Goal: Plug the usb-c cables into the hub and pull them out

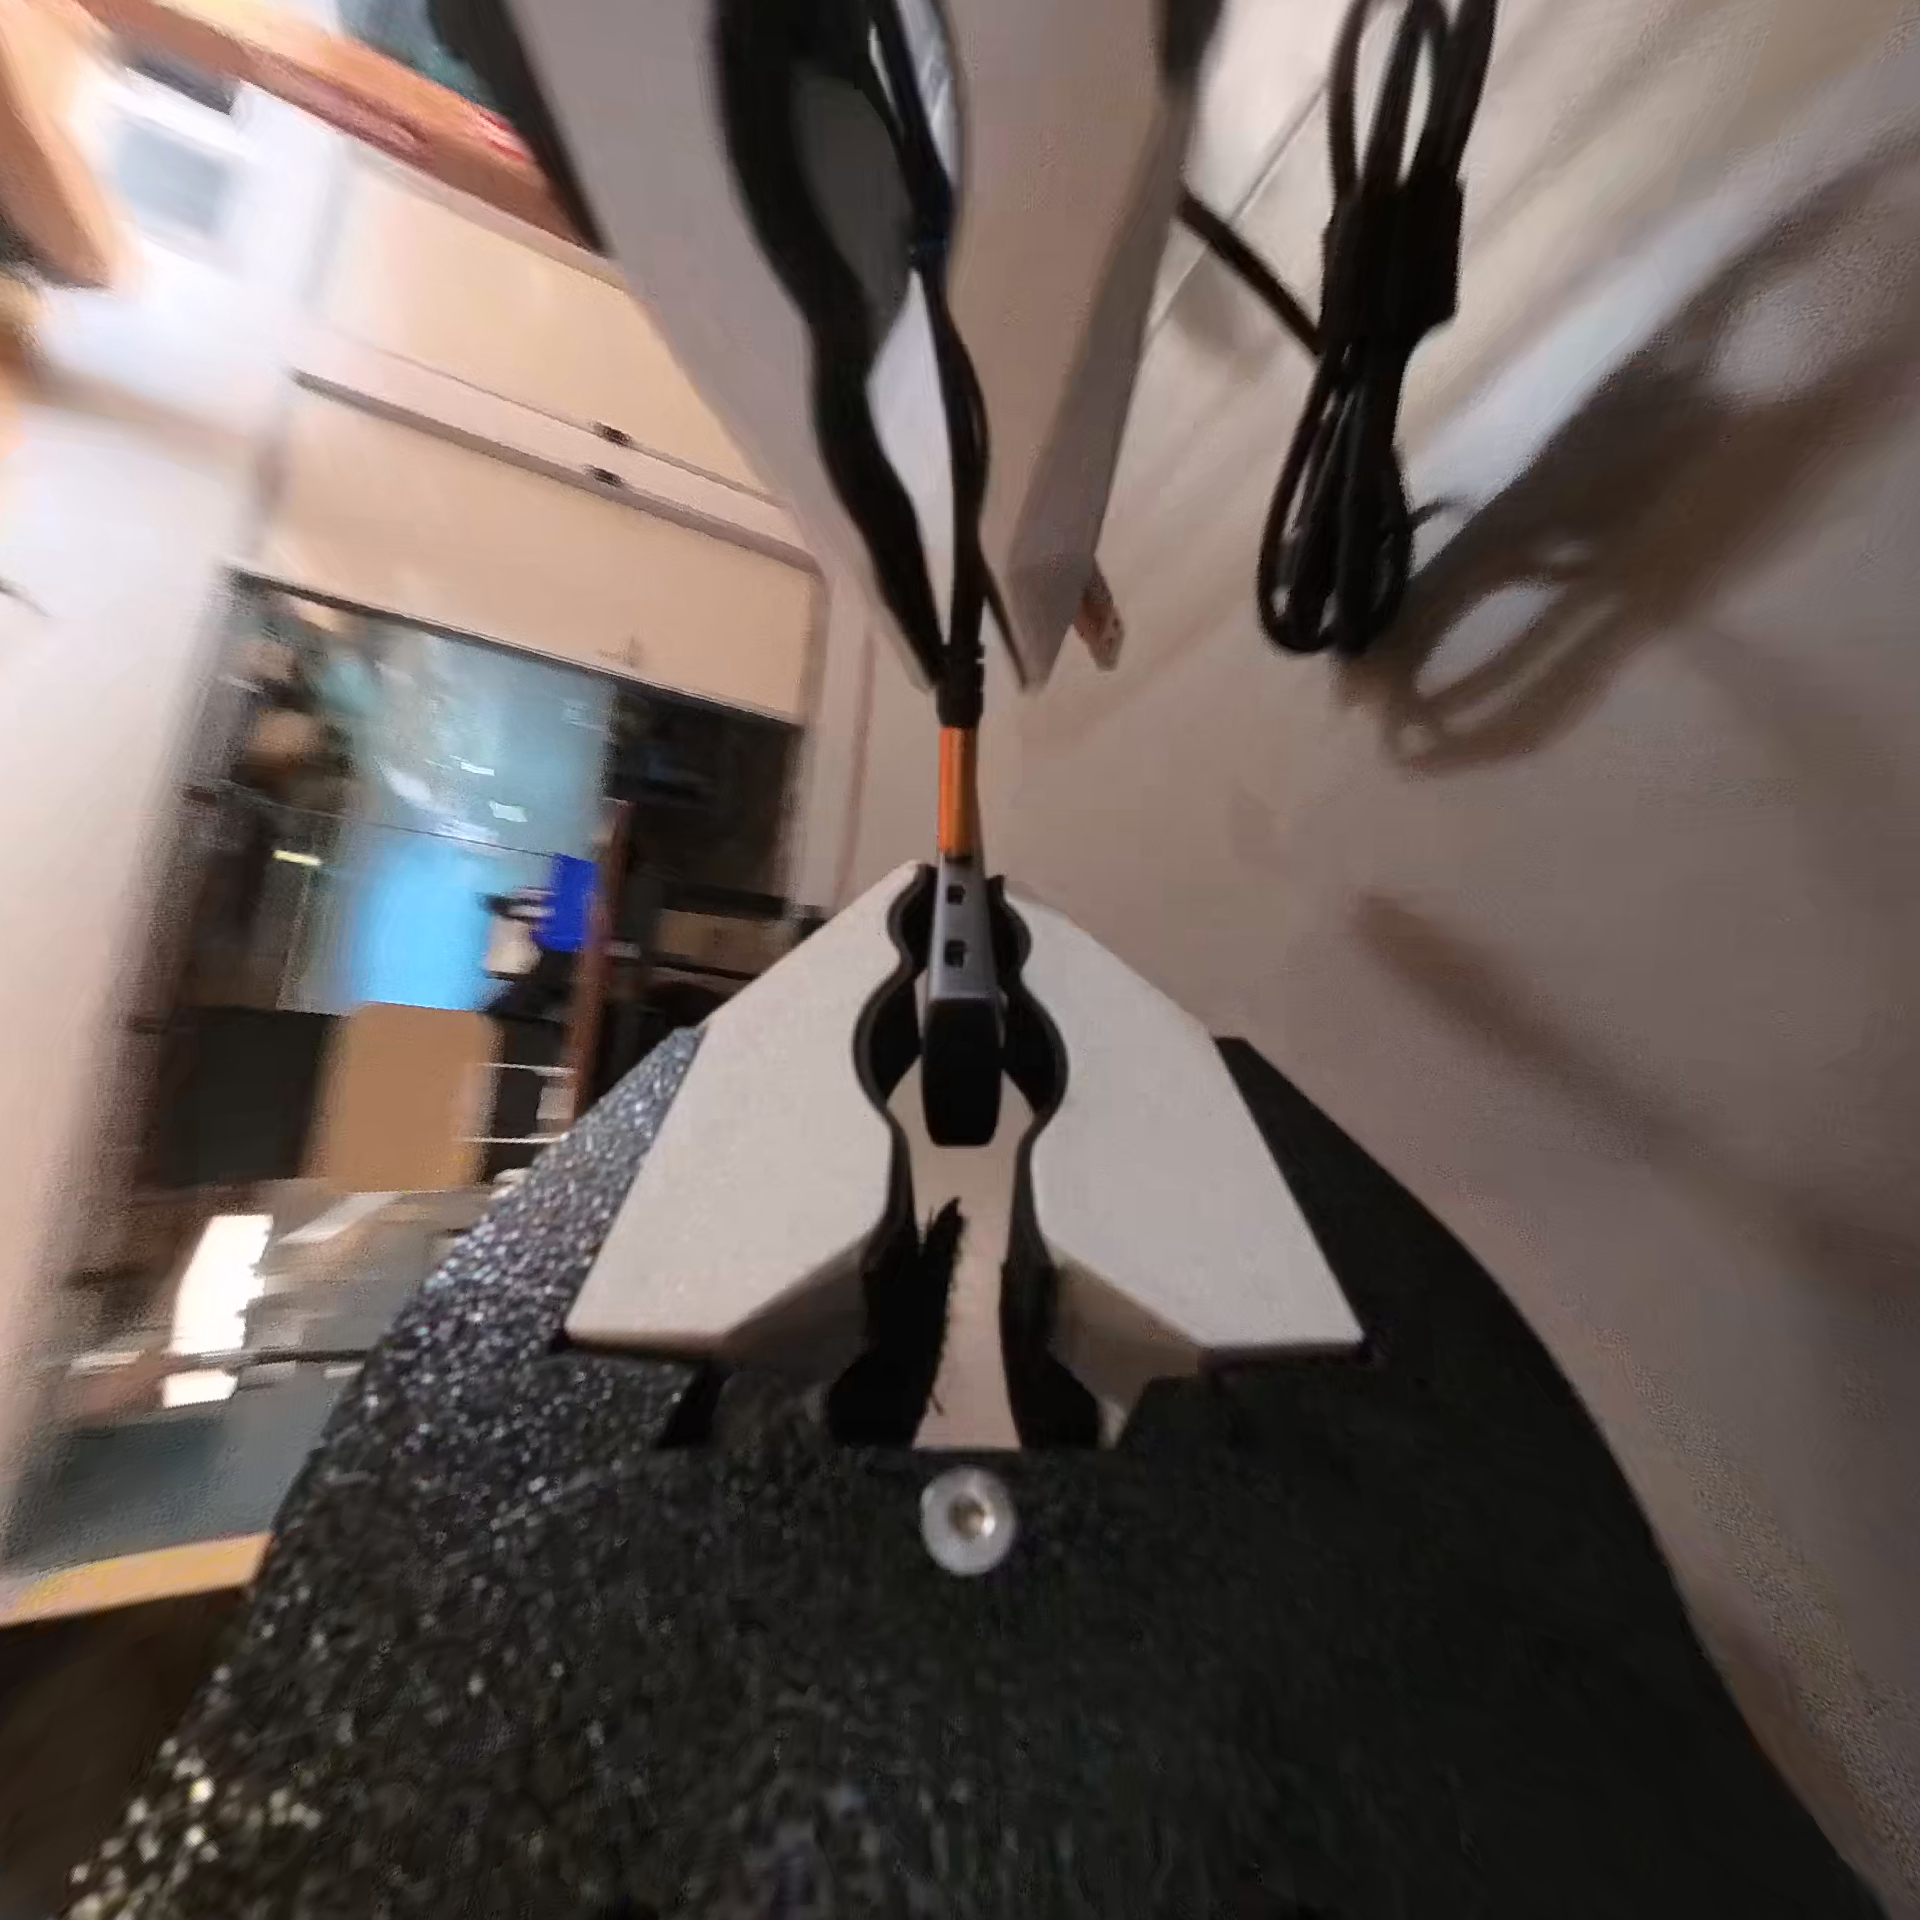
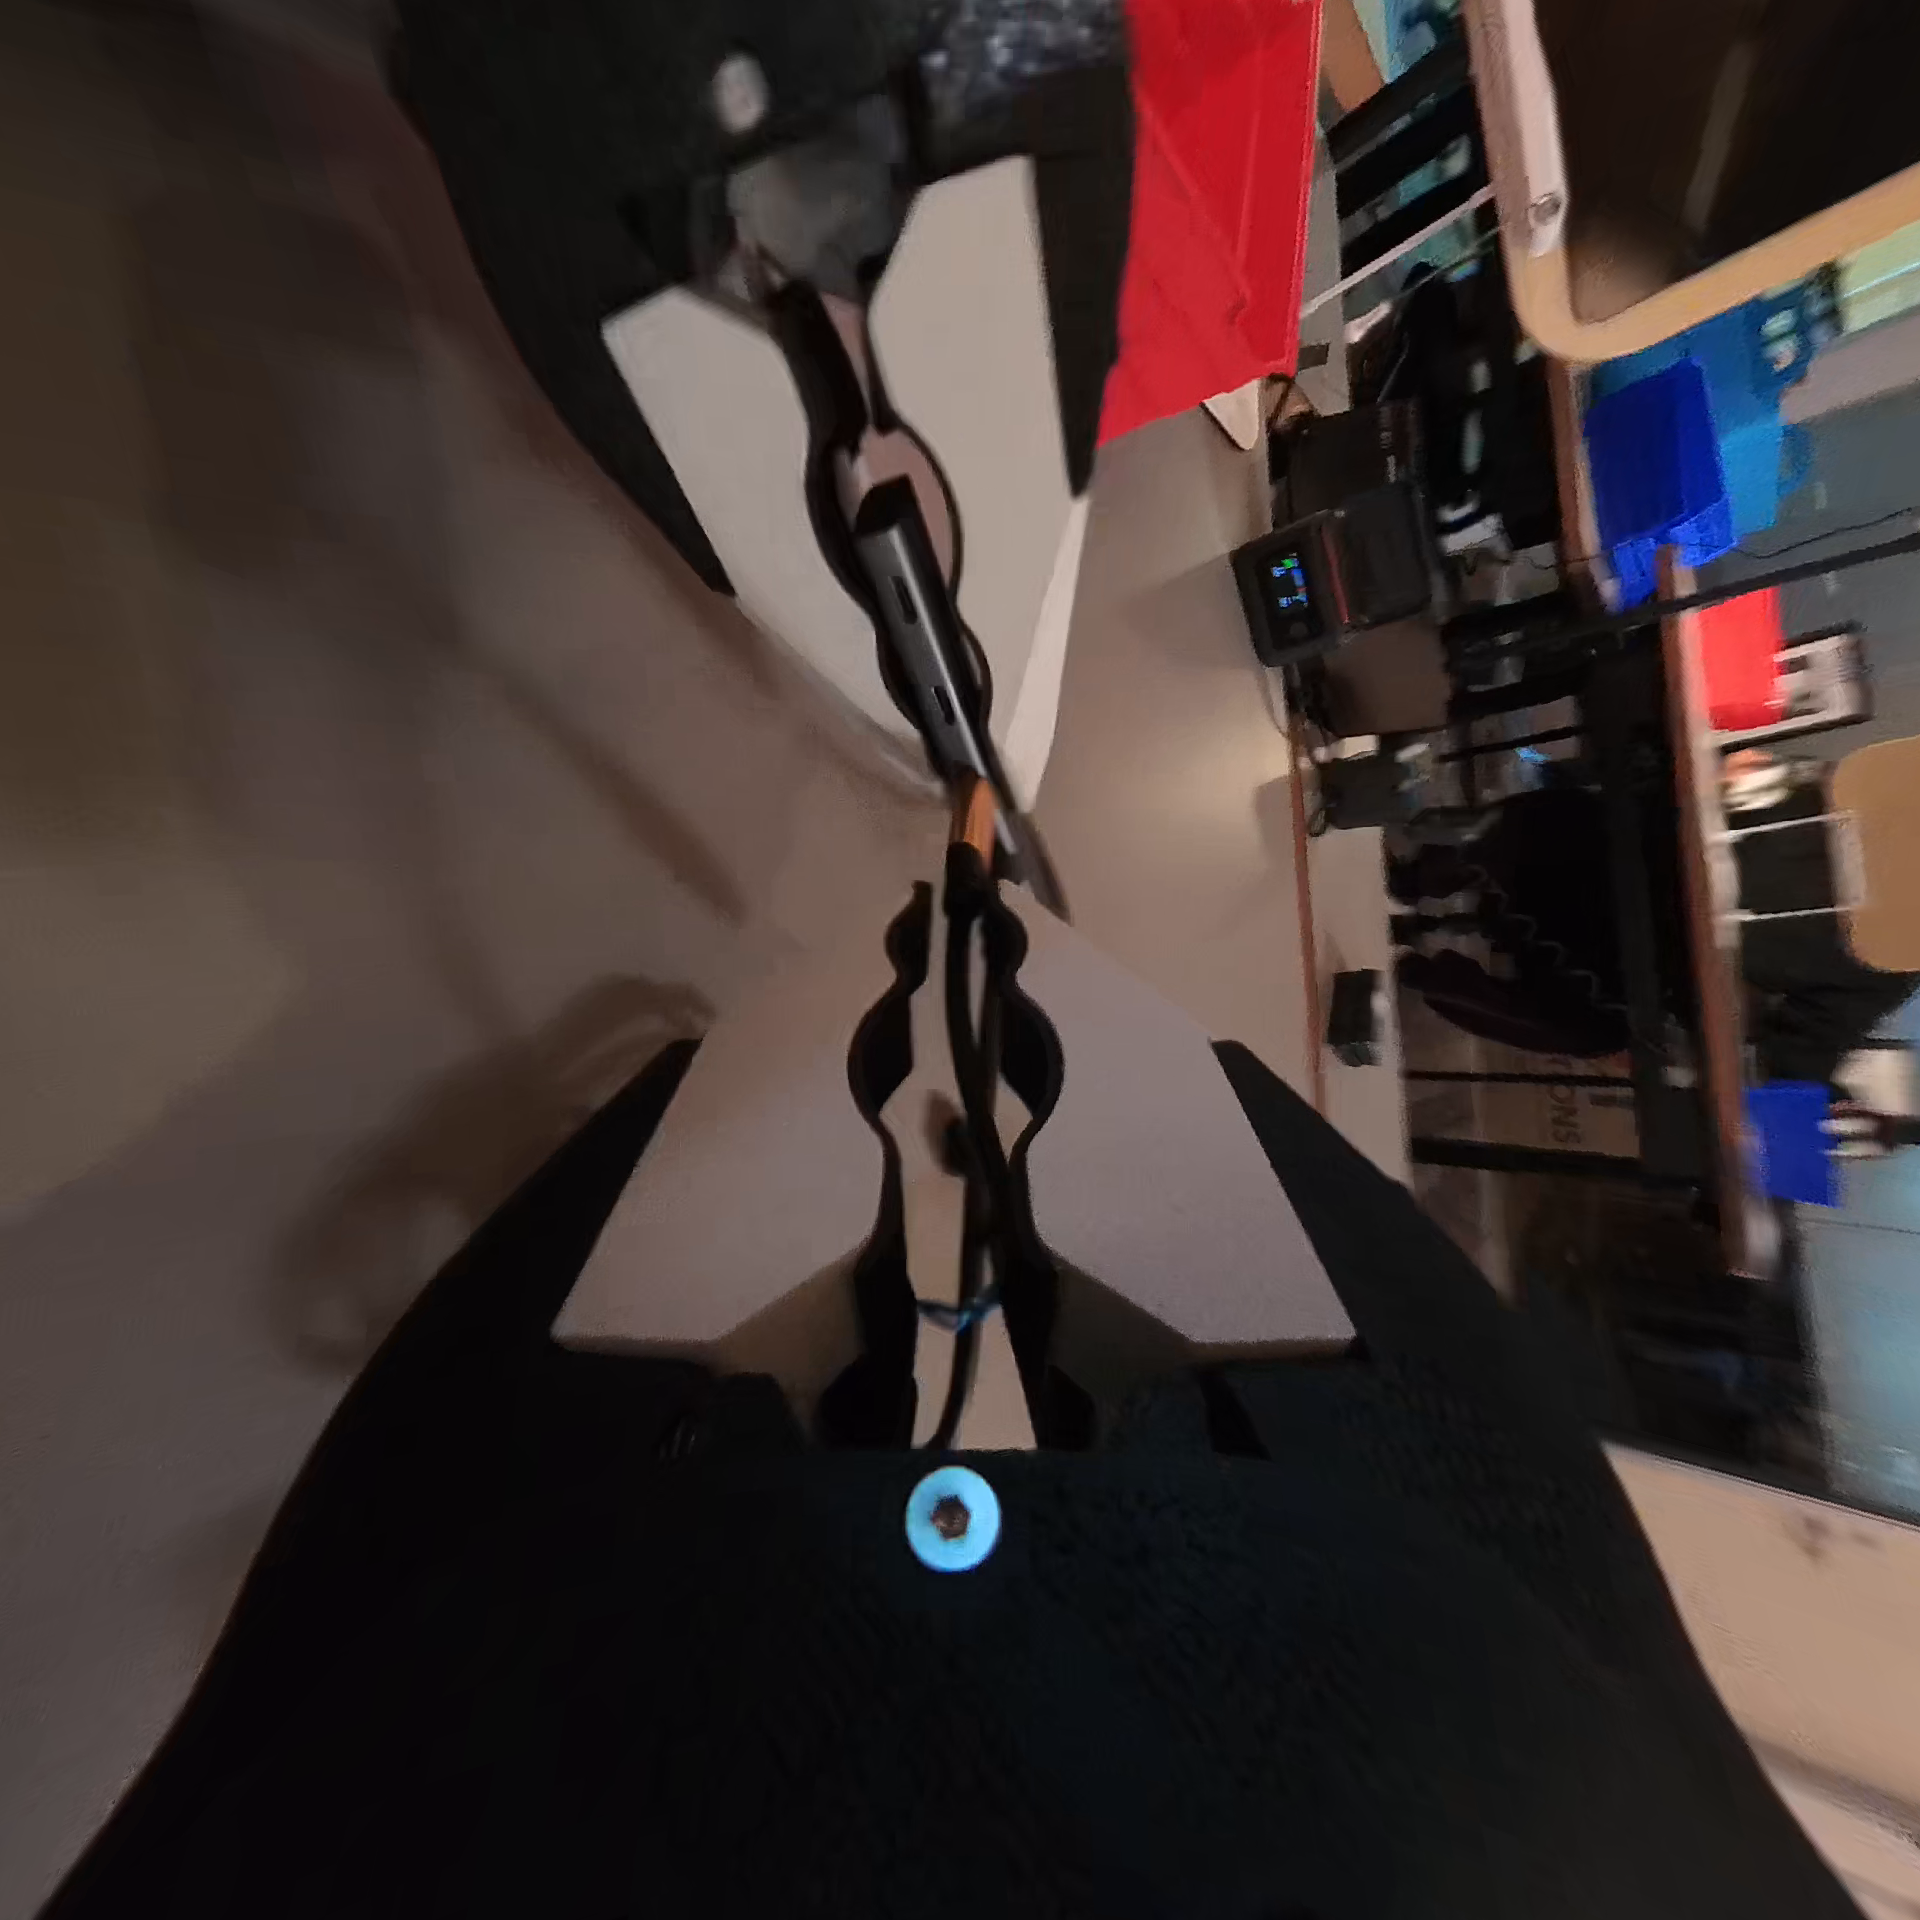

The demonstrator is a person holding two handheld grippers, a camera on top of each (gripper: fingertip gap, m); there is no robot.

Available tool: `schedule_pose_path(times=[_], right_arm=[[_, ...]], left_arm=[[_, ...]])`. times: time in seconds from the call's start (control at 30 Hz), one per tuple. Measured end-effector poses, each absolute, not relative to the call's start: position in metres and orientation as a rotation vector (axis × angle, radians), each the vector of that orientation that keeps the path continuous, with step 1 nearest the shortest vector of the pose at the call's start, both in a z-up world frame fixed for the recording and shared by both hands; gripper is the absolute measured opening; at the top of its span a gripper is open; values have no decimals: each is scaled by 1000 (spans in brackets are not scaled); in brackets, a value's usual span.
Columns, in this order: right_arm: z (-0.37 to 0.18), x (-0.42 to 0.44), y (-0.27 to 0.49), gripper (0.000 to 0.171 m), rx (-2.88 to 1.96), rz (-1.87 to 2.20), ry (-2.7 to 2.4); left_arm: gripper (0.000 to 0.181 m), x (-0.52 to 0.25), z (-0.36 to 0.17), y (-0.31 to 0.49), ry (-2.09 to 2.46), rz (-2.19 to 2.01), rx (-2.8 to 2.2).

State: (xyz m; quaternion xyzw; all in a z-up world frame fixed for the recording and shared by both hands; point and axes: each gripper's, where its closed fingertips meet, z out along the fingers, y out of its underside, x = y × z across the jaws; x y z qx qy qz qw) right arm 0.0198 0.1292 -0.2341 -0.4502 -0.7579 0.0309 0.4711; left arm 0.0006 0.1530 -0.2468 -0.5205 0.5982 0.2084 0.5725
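Note:
My left gripper (image 1: 956, 883) is shut on the dark grey hub (image 1: 961, 966), held edge-on with two side ports showing. An orange-collared usb-c plug (image 1: 956, 790) meets the hub's far end; how deep it sits is hidden. Its black cable (image 1: 935, 416) runs into my right gripper (image 1: 1003, 649), which faces the left one tip to tip. In the right wrist view my right gripper (image 2: 961, 904) is shut on that cable (image 2: 971, 1091) just behind the plug (image 2: 977, 826). Beyond it the hub (image 2: 914, 613) sits in the left gripper (image 2: 997, 790). Both views are motion-blurred.
A second bundled black cable (image 1: 1340, 416) lies on the white table (image 1: 1558, 935) to the right. A red part (image 2: 1205, 208) is fixed to the left gripper's body. Shelves with black equipment (image 2: 1351, 582) and blue bins (image 2: 1662, 468) stand past the table edge.

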Motion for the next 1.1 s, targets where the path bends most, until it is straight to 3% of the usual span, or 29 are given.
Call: schedule_pose_path(times=[0.07,0.13,0.2,0.33,0.53,0.8,0.9,1.1], right_arm=[[-215,26,120,32,-1187,266,-1812],[-185,35,117,43,-1244,486,-1720],[-161,42,123,44,-1343,721,-1608],[-168,35,148,55,-1764,1175,-1392],[-186,17,161,51,-2018,1517,-1255],[-167,7,156,15,-1924,1827,-1202],[-164,8,157,14,-1902,1808,-1226],[-107,22,174,8,-1582,1494,-1325]], left_arm=[[8,-11,-239,154,1437,729,-1052],[7,-19,-232,151,1456,892,-910],[7,-20,-223,148,1440,966,-823],[7,-7,-205,138,1390,1006,-696],[7,5,-191,129,1357,1110,-556],[7,6,-173,126,1284,1071,-525],[9,7,-174,128,1283,1039,-516],[55,-27,-183,168,1068,625,-929]])
